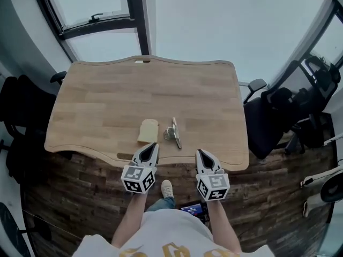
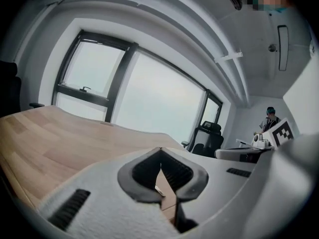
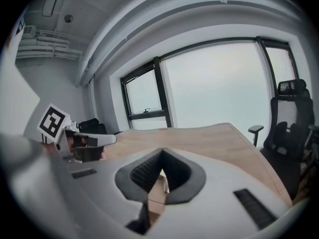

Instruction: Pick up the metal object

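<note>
I hold my left gripper (image 1: pixel 151 148) and right gripper (image 1: pixel 202 154) clenched empty at the surface (image 1: pixel 107 100) edge, just short of the metal object (image 1: pixel 174 134), poised to reach.

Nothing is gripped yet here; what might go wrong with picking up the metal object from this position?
1. The left tongs and right tongs are both shut and empty. Unless one opens first, it would likely just push the metal object across the table.
2. The beige block lies close on the object's left, so an approach from that side may knock it.
</note>
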The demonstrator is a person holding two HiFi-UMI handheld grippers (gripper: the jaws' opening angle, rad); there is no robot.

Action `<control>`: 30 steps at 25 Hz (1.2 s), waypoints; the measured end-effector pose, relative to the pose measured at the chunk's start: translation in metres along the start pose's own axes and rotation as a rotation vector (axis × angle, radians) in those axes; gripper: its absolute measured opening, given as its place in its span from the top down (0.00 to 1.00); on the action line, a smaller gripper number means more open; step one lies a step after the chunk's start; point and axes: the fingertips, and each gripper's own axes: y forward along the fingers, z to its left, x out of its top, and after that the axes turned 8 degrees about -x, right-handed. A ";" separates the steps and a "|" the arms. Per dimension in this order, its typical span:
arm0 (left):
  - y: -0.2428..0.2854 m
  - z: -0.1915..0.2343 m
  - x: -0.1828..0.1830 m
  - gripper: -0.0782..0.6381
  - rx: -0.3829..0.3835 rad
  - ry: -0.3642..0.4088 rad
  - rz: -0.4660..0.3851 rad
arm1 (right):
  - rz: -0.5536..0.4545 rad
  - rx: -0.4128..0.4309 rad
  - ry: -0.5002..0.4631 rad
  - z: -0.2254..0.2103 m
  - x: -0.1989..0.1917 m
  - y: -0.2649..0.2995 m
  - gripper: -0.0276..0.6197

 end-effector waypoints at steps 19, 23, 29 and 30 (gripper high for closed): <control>0.053 0.043 0.026 0.86 -0.057 -0.031 0.013 | 0.004 -0.023 0.010 0.006 0.013 0.059 0.94; 0.066 0.040 0.033 0.86 -0.070 -0.021 0.011 | 0.006 -0.023 0.026 -0.007 0.015 0.068 0.94; 0.073 0.049 0.024 0.86 -0.057 -0.018 0.051 | 0.003 -0.039 0.014 -0.013 0.015 0.076 0.94; 0.076 0.051 0.024 0.86 -0.054 -0.023 0.053 | 0.008 -0.040 0.011 -0.014 0.014 0.077 0.94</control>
